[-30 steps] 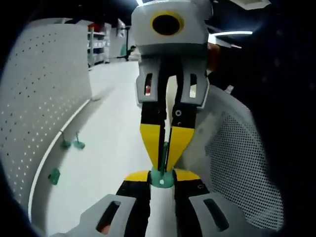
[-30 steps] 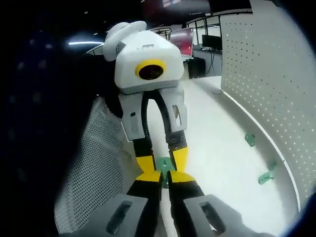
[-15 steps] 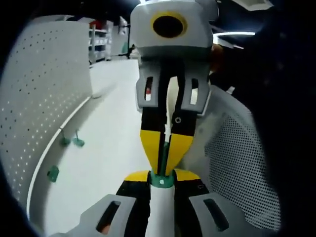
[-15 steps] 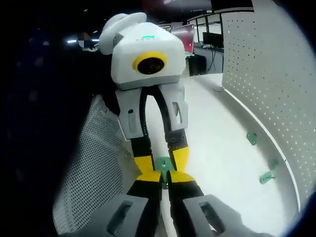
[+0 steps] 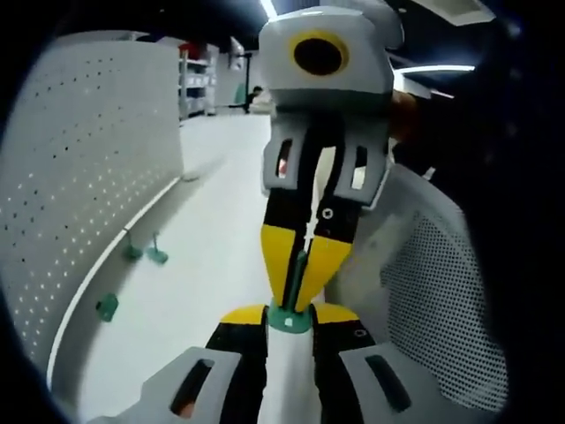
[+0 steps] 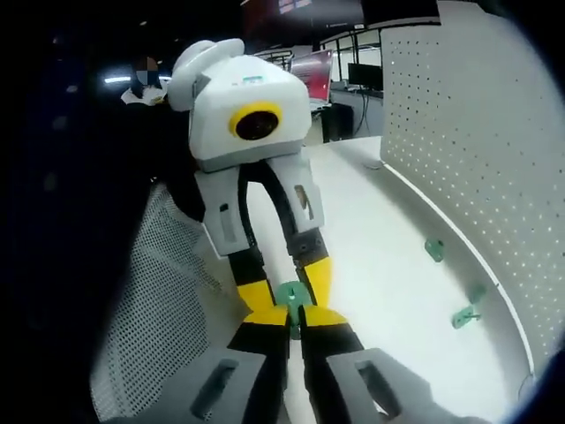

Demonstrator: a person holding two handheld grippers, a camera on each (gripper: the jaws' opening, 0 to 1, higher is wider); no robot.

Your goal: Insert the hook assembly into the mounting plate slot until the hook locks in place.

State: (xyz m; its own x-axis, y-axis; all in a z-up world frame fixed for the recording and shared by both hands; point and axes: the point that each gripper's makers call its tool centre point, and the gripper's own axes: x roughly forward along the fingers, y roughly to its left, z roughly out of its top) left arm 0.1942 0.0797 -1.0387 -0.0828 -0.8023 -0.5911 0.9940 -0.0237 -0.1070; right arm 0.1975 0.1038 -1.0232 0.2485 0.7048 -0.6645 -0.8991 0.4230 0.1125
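I count two grippers, left gripper [image 5: 290, 311] and right gripper [image 6: 291, 315], one green hook assembly [image 5: 290, 316] between them, three spare green hooks [image 5: 108, 306] on the table, two perforated panels [image 5: 79, 194].

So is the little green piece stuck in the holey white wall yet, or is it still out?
Still out. The green piece is pinched between the left gripper and right gripper, out over the white table, away from the pegboard wall.

no legible text anywhere (labels too blurred)
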